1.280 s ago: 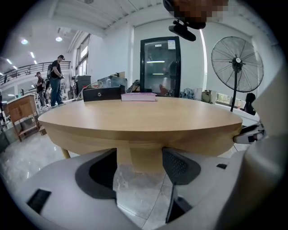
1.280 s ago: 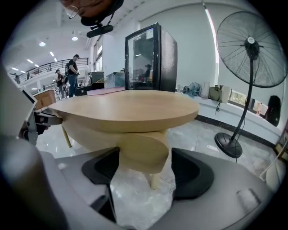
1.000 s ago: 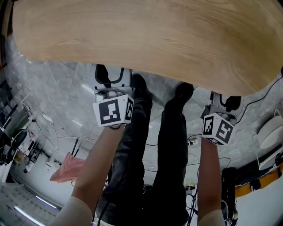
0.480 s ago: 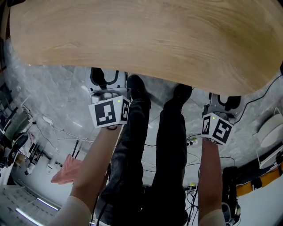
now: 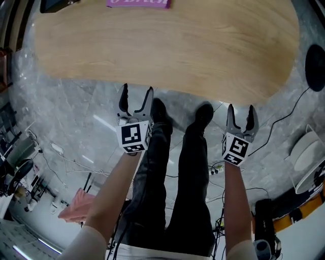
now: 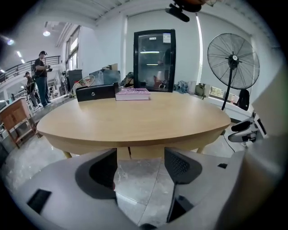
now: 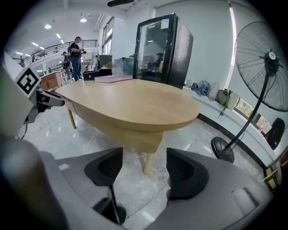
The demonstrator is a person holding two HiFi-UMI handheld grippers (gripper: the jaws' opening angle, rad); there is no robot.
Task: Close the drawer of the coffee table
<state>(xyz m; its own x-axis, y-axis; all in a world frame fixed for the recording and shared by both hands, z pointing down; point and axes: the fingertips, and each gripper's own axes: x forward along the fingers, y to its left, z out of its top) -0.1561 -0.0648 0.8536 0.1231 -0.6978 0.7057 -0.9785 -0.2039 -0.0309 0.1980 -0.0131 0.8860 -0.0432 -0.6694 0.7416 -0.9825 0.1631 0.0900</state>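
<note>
left gripper (image 5: 137, 95) jaws just opened wider, right gripper (image 5: 240, 112) jaws closed a bit; both are apart and empty. the drawer (image 7: 135, 137) sits under the table (image 5: 162, 51) top, hidden from above. a book (image 5: 137, 3) is cut off.

Black trousers (image 5: 195, 188), shoes (image 5: 158, 108); marker cube (image 5: 134, 137) on left gripper (image 5: 137, 94), right gripper (image 5: 240, 114).

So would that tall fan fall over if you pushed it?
It would probably wobble: the fan looks tall, thin and top-heavy. Its round base sits flat on the floor, so a gentle push likely wouldn't topple it.
</note>
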